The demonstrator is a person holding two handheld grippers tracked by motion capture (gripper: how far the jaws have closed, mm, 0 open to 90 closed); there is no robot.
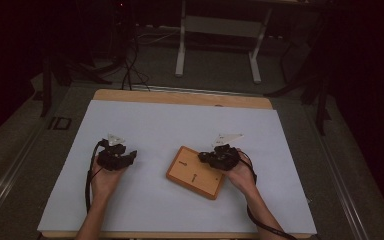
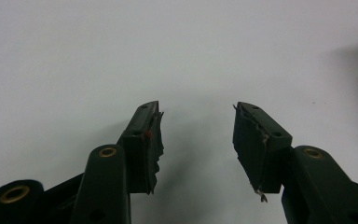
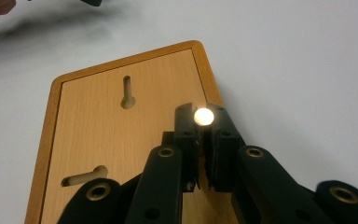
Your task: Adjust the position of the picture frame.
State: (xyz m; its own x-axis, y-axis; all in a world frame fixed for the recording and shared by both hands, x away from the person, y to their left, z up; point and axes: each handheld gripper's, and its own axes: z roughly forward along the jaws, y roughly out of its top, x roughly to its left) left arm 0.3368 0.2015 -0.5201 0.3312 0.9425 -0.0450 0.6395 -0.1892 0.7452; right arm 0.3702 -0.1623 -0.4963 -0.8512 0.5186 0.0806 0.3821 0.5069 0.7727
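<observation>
Right gripper (image 3: 200,122) clamped on small round white peg (image 3: 203,116) over wooden keyhole board (image 3: 107,135). Left gripper (image 2: 198,140) wide open, empty, above white surface (image 2: 121,56).

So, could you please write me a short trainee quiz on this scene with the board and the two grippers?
1. True or false: the left gripper holds a peg.
2. What does the right gripper pinch? A) a small pale round piece B) a cable C) nothing
3. How many keyhole slots show in the wooden board in the right gripper view?

Key
1. False: its jaws stand open over the bare white sheet.
2. A: the round piece sits between the jaw tips, above the board.
3. Two: one slot nearer the far edge, another near the left edge.
</observation>
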